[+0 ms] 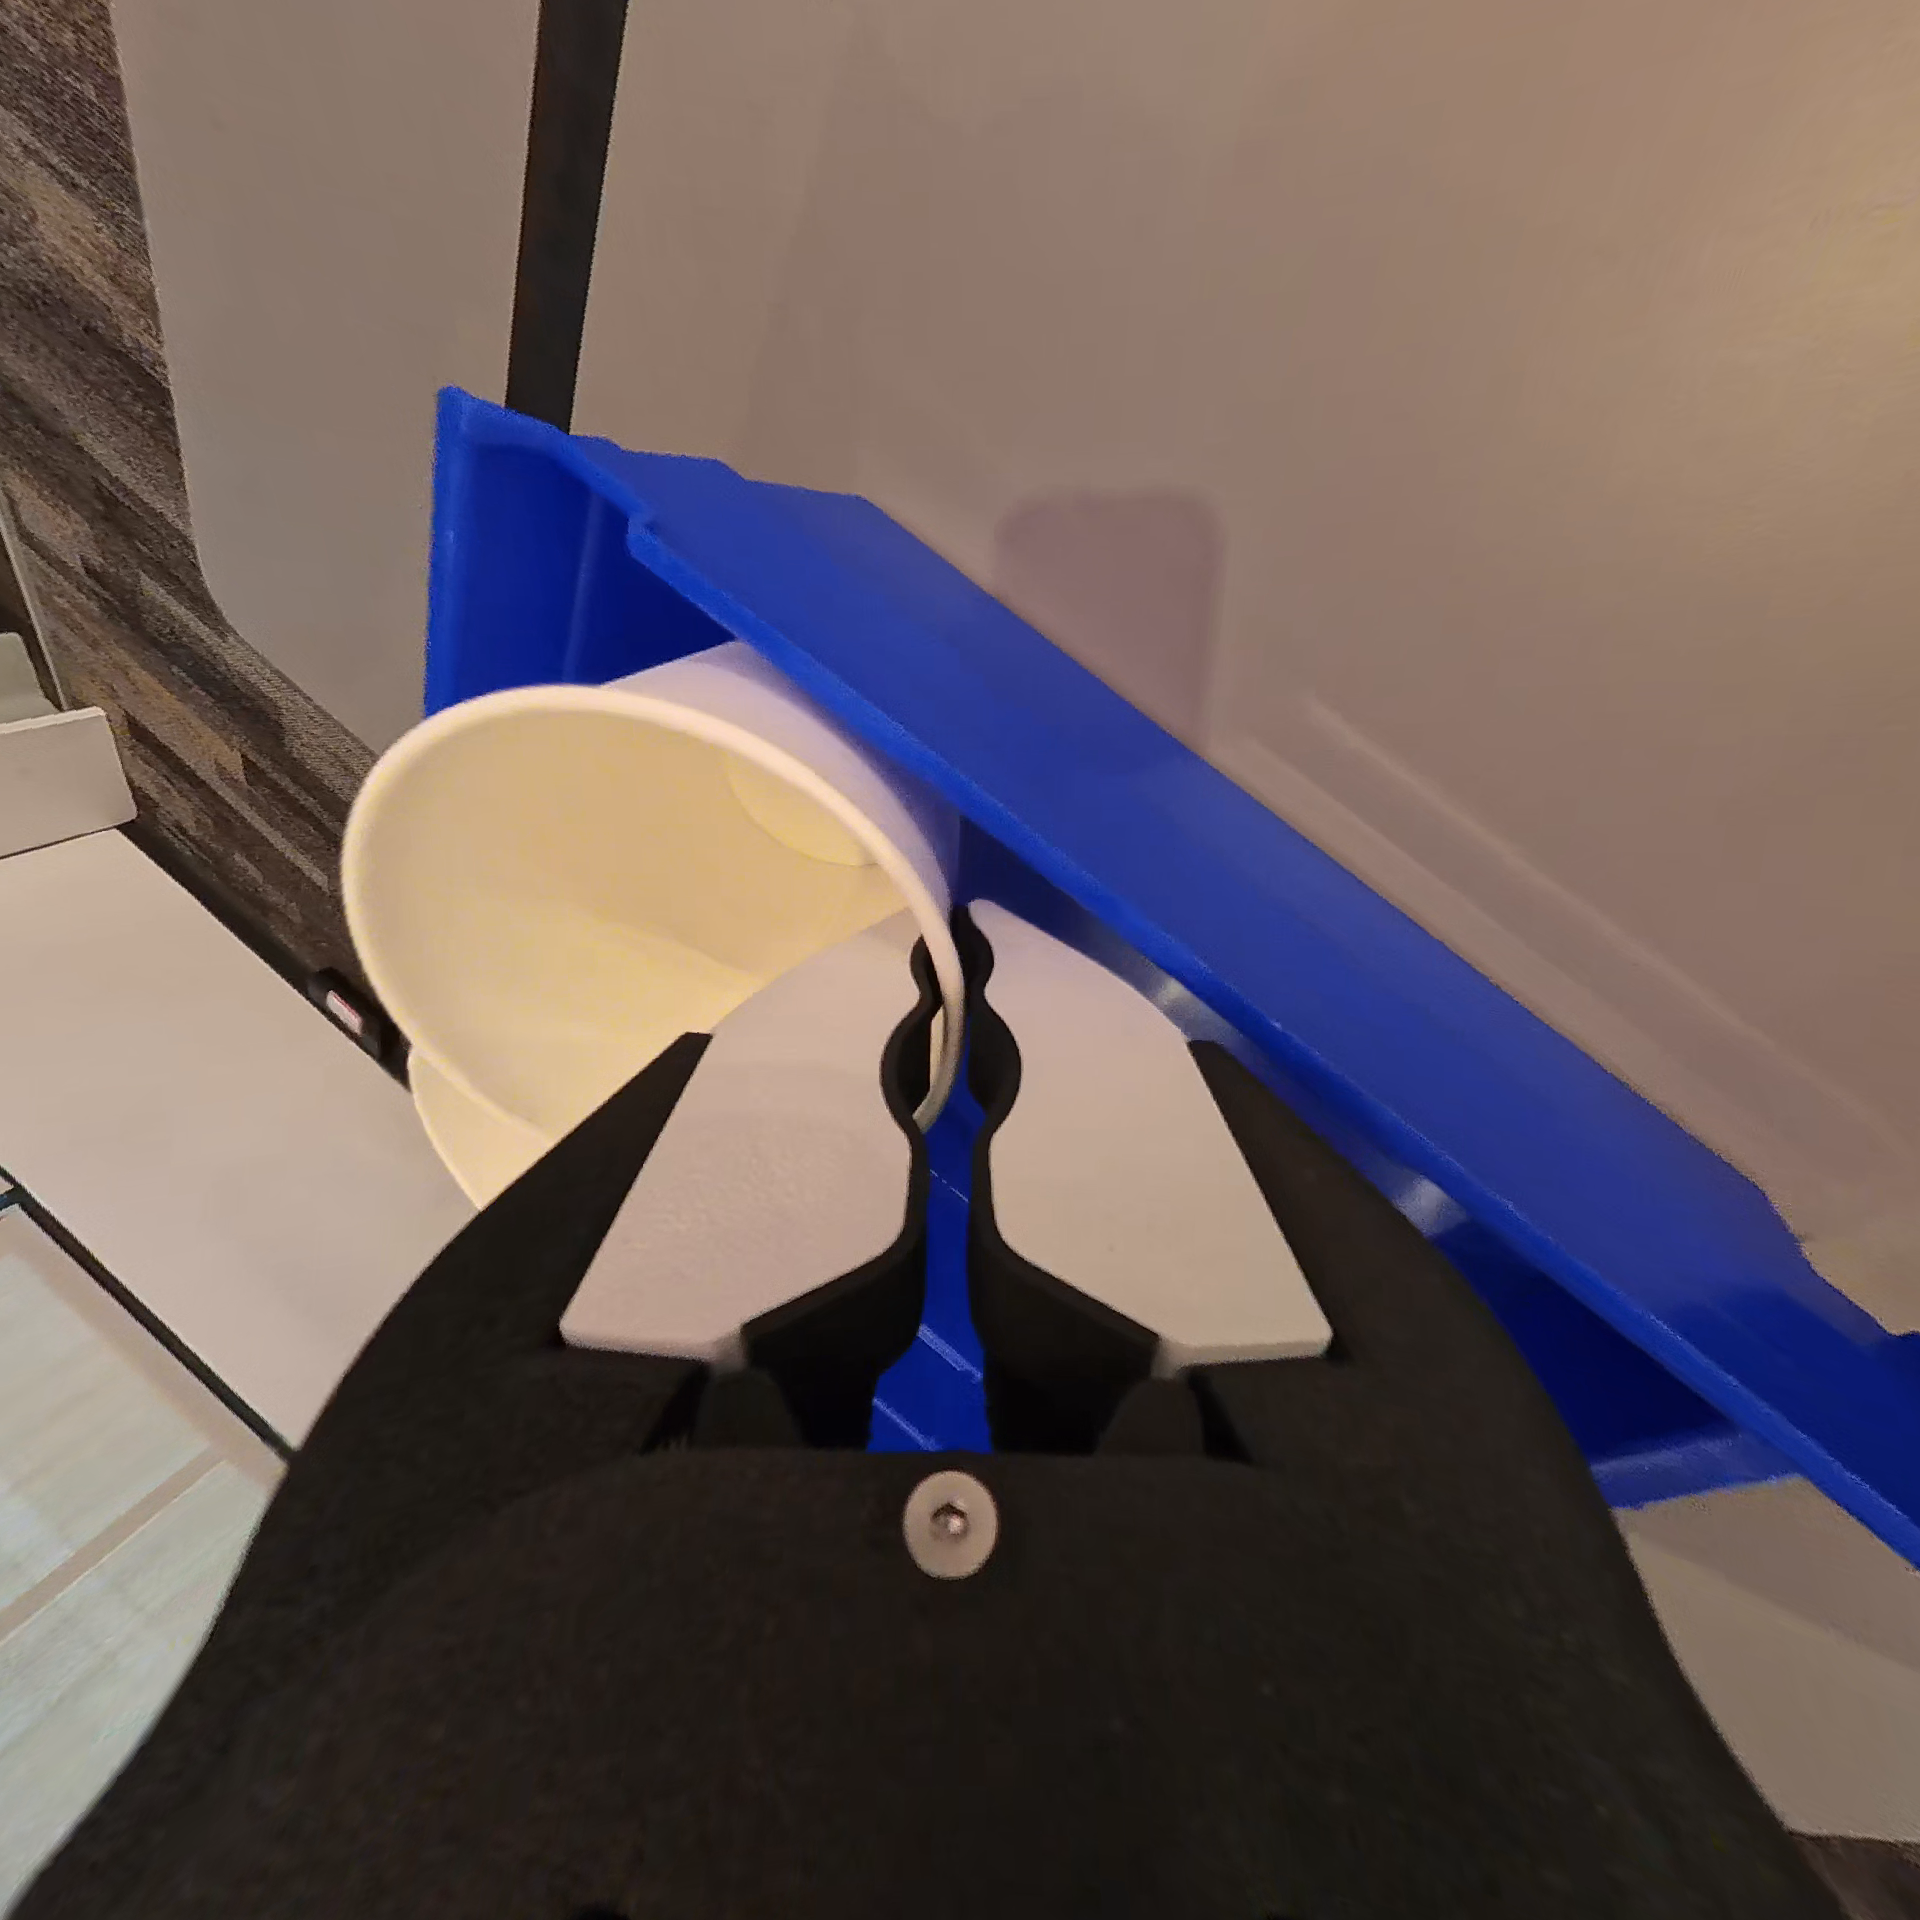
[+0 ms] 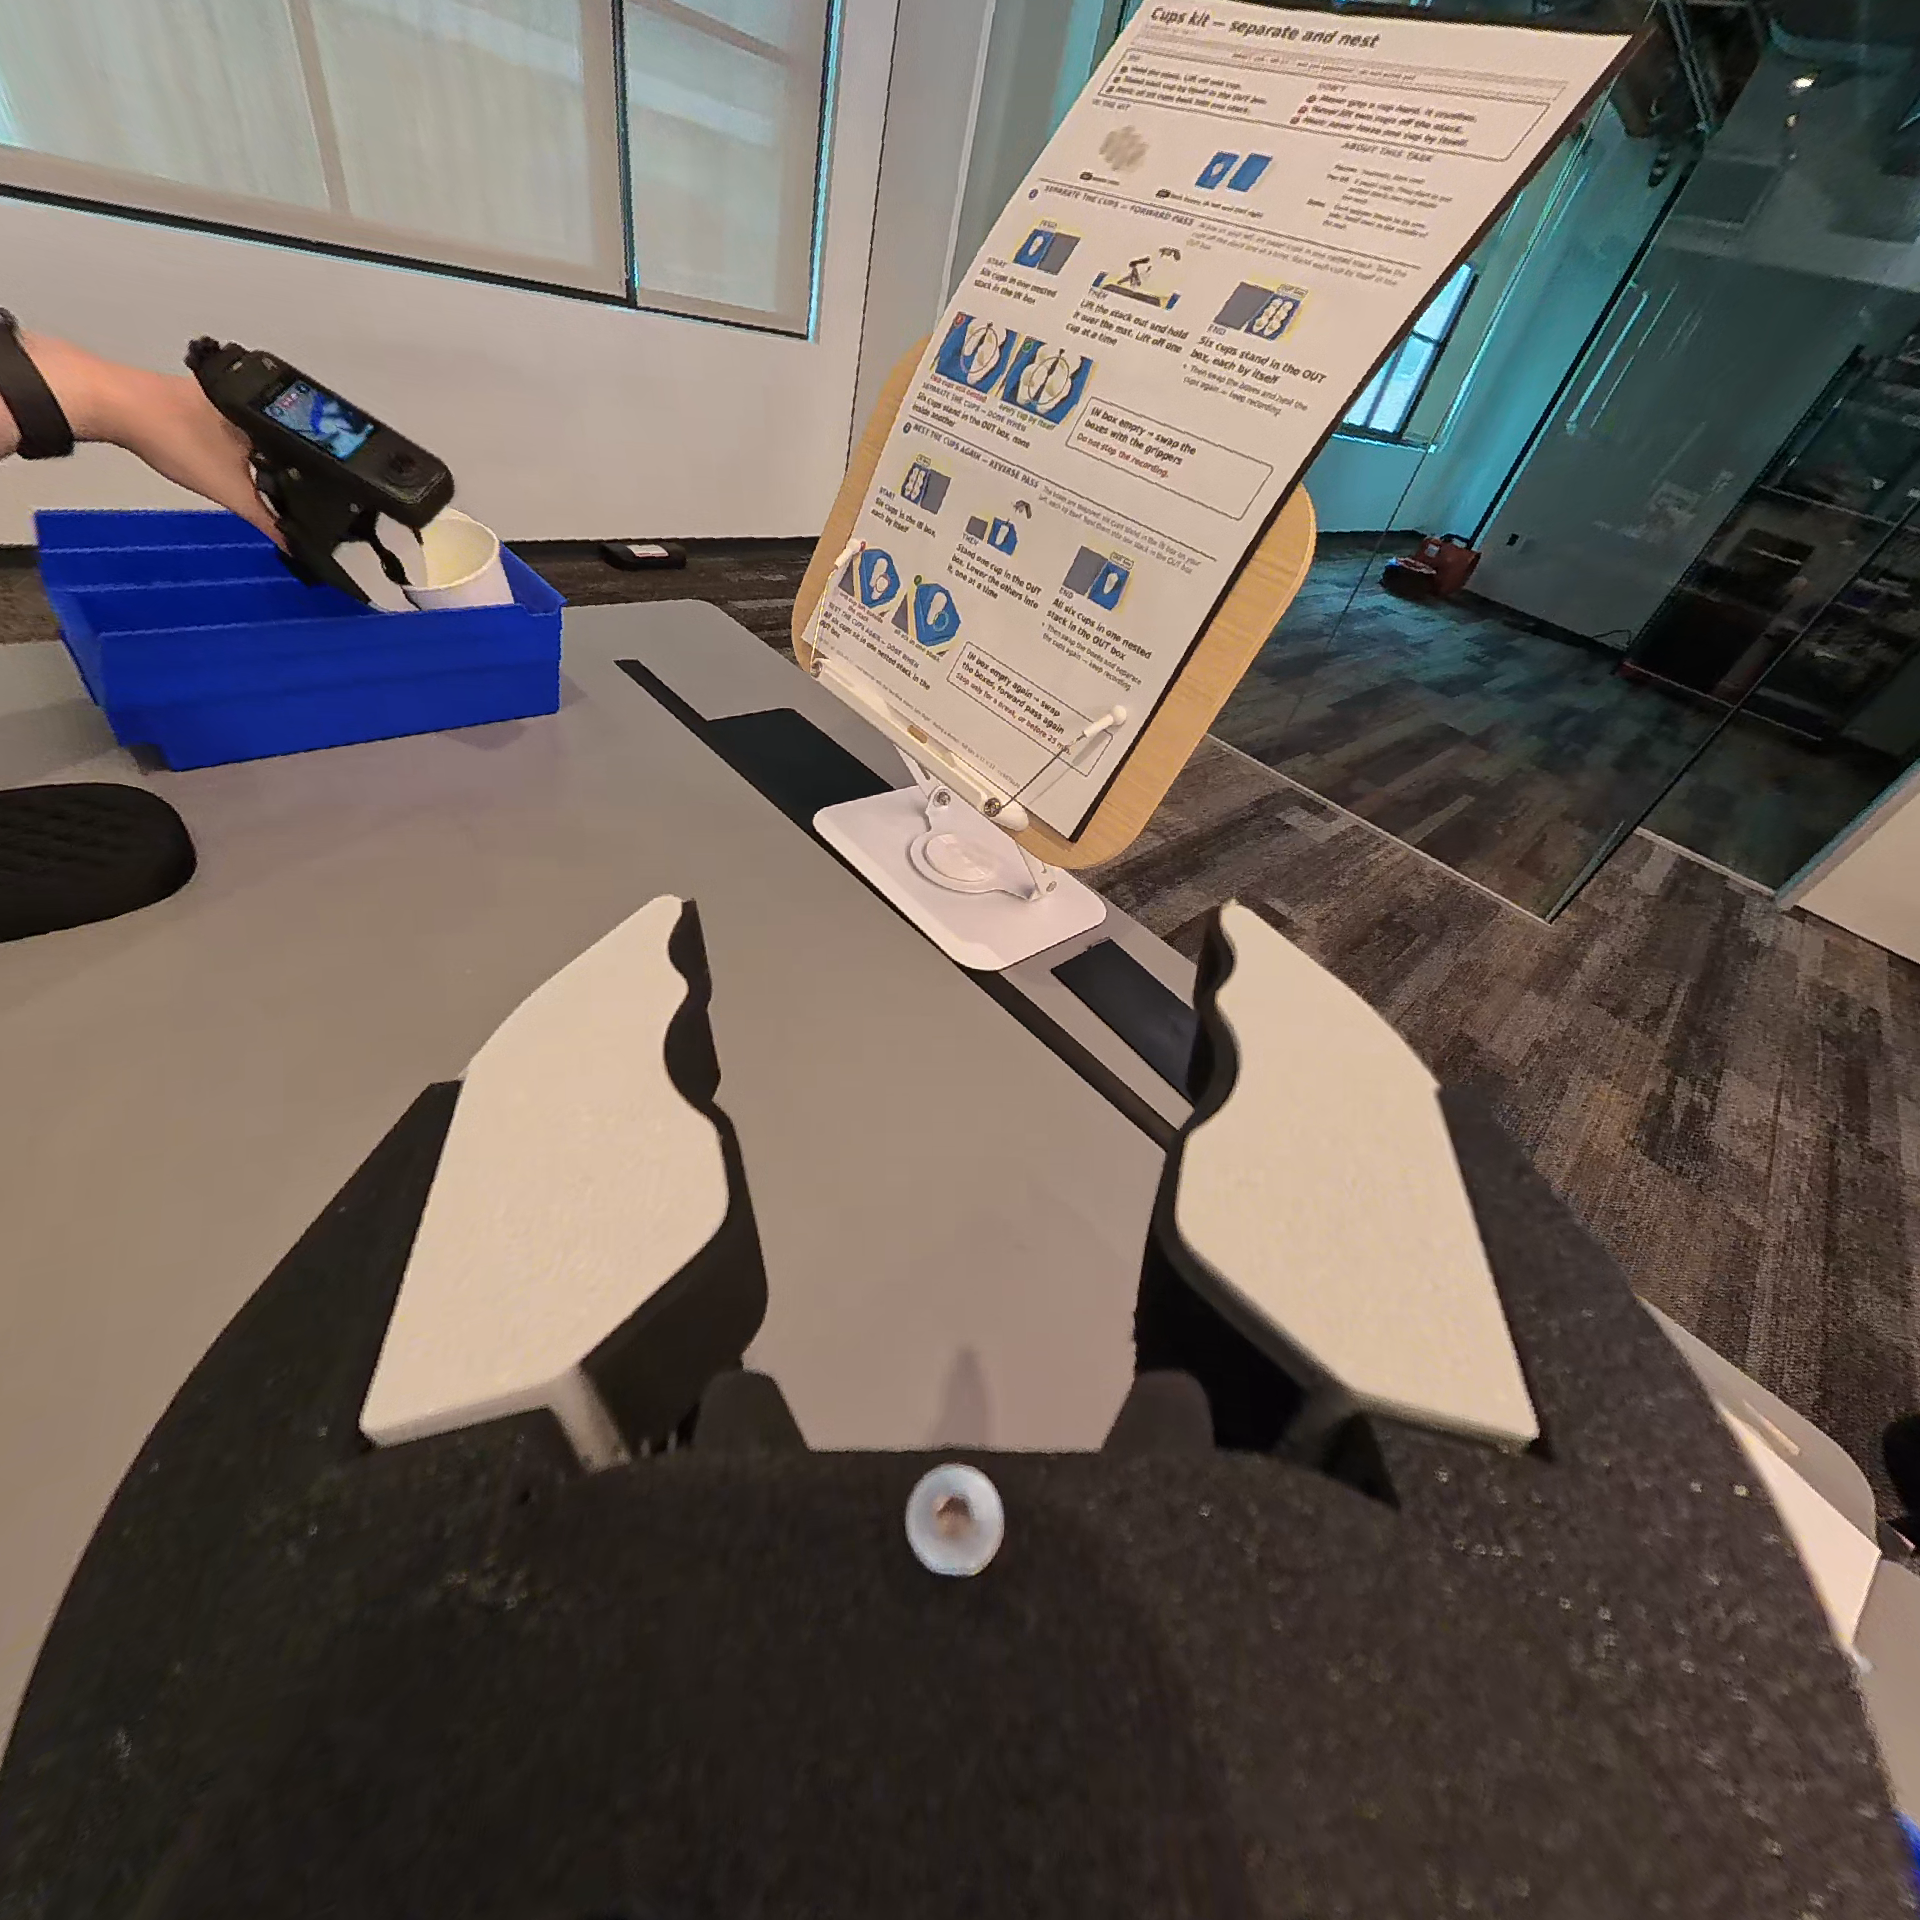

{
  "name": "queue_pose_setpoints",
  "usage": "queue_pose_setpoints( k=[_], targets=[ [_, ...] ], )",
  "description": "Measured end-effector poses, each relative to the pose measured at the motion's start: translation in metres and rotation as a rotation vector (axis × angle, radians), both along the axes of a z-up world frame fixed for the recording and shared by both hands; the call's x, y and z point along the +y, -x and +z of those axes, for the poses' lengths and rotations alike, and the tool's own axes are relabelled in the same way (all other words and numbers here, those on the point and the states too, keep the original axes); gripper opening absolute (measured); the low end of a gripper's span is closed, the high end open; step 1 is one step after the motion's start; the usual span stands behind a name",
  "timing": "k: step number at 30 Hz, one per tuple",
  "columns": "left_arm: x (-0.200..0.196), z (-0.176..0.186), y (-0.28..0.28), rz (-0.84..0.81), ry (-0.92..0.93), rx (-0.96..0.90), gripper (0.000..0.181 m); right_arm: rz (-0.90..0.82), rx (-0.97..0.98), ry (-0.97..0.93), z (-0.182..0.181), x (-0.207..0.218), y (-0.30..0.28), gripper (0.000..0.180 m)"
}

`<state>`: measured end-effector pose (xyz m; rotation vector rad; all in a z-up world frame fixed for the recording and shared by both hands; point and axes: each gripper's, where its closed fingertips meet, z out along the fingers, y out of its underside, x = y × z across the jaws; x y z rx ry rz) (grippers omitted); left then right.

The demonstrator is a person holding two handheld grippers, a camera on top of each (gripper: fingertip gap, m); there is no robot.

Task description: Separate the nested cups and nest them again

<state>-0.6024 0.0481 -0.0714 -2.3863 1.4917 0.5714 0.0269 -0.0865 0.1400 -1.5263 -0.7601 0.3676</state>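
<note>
A: Left wrist view showed what?
B: The left gripper [image 1: 951, 1023] pinched the rim of a paper cup [image 1: 623, 883], jaws clenched, inside the blue bin [image 1: 1247, 987].
A: And the other?
B: The right gripper [image 2: 951, 1039] was empty, jaws released, well apart from that bin across the counter [image 2: 312, 987].

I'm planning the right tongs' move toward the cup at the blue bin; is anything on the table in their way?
Nothing visible blocks them. The right tongs hang open over bare grey table. The black pad lies off to the left and the document stand off to the right. The left tongs already pinch the paper cup in the blue bin.
</note>
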Motion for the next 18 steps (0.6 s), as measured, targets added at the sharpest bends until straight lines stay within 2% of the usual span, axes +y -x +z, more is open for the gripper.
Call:
queue_pose_setpoints(
  k=[5,10,13,18],
  targets=[
    [-0.014,0.026,-0.001,0.0,-0.037,-0.005,0.001,0.006,0.011,-0.005,0.002,-0.003,-0.002,0.088],
    [-0.037,0.077,-0.015,-0.052,-0.106,0.008,0.0,0.059,-0.004,-0.02,0.004,-0.008,0.016,0.087],
    [-0.058,0.111,-0.05,-0.127,-0.134,-0.057,0.0,0.12,-0.046,-0.034,0.003,-0.011,0.042,0.086],
    [-0.105,0.15,-0.153,-0.361,-0.136,-0.224,0.0,0.31,-0.107,-0.04,-0.008,-0.024,0.111,0.082]
  ],
)
